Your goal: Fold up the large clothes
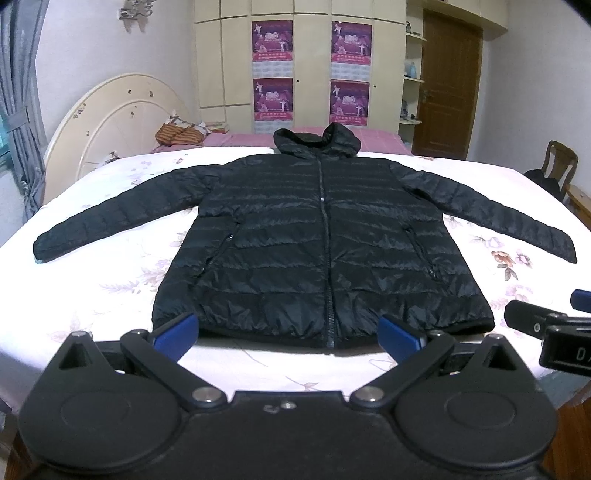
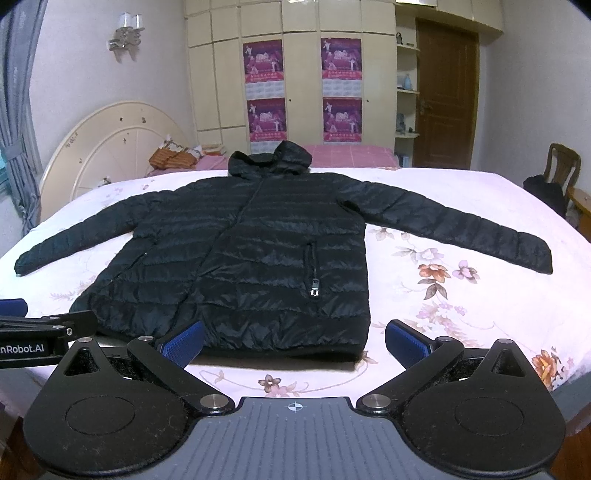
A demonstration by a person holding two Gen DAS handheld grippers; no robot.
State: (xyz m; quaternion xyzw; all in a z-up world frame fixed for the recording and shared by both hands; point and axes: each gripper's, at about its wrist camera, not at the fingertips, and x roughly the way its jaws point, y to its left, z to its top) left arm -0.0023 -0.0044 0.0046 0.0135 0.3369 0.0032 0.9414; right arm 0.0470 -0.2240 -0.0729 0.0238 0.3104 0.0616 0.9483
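Jacket [image 1: 321, 251] lies flat, hood pointing away (sleeves spread sideways); both hand-held grippers gape, empty.

A bed [image 1: 110, 266] covered with a white sheet printed with pink and orange flowers fills the foreground. Its cream, rounded headboard [image 1: 110, 122] stands at the left, with a grey curtain [image 1: 18, 110] hanging beside it. At the far end of the bed lies a pink checked blanket [image 1: 376, 140], and near the headboard sits a small pile of striped orange fabric [image 1: 181, 133]. Behind the bed, a cream wardrobe [image 2: 218, 81] carries four purple posters [image 2: 264, 62] on its doors. To its right are narrow open shelves [image 2: 406, 88] and a brown wooden door [image 2: 445, 99]. A wooden chair [image 2: 561, 166] with something dark on it stands at the far right. A wall lamp [image 2: 127, 35] hangs above the headboard.
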